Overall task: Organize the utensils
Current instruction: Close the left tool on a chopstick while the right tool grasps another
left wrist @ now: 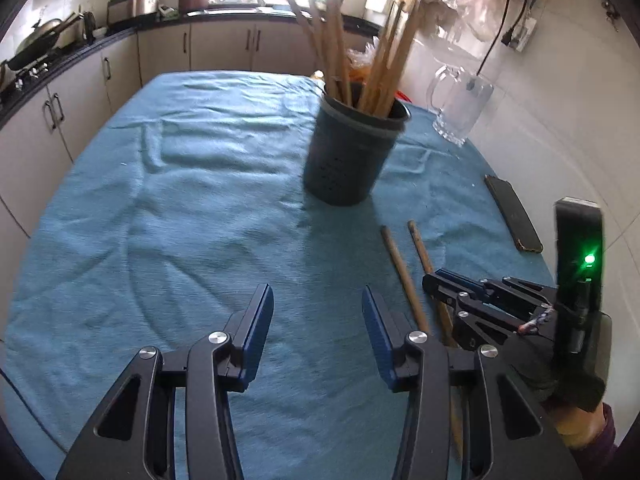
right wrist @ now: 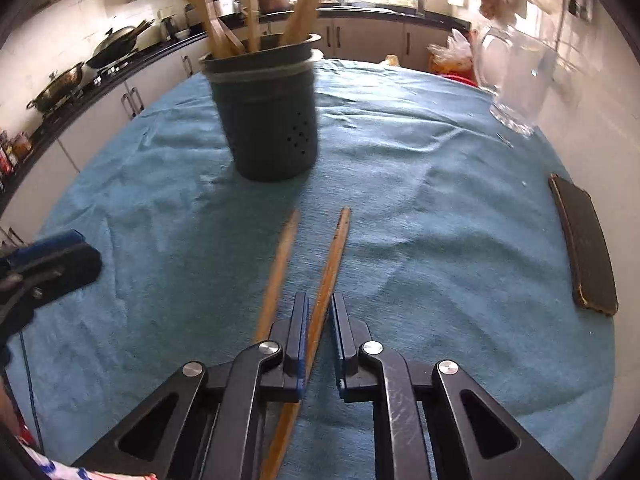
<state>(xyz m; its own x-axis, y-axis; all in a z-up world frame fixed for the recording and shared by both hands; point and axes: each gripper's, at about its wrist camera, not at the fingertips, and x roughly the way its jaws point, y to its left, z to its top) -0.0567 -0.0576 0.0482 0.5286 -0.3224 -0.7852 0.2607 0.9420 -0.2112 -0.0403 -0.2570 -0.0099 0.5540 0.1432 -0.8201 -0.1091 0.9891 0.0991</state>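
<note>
A dark utensil holder (left wrist: 352, 152) (right wrist: 264, 116) full of wooden chopsticks stands on the blue cloth. Two loose wooden chopsticks (left wrist: 404, 276) (right wrist: 280, 264) lie on the cloth near me. My right gripper (right wrist: 319, 312) (left wrist: 444, 284) is nearly closed around the right chopstick (right wrist: 332, 264), its jaws on either side of it with a small gap on the right. The other chopstick lies just left of its left finger. My left gripper (left wrist: 318, 300) is open and empty above the cloth, left of the chopsticks.
A black phone (left wrist: 514, 214) (right wrist: 584, 248) lies near the right table edge. A glass mug (left wrist: 460, 104) (right wrist: 516, 80) stands at the far right by the wall. Kitchen counters with woks run along the left.
</note>
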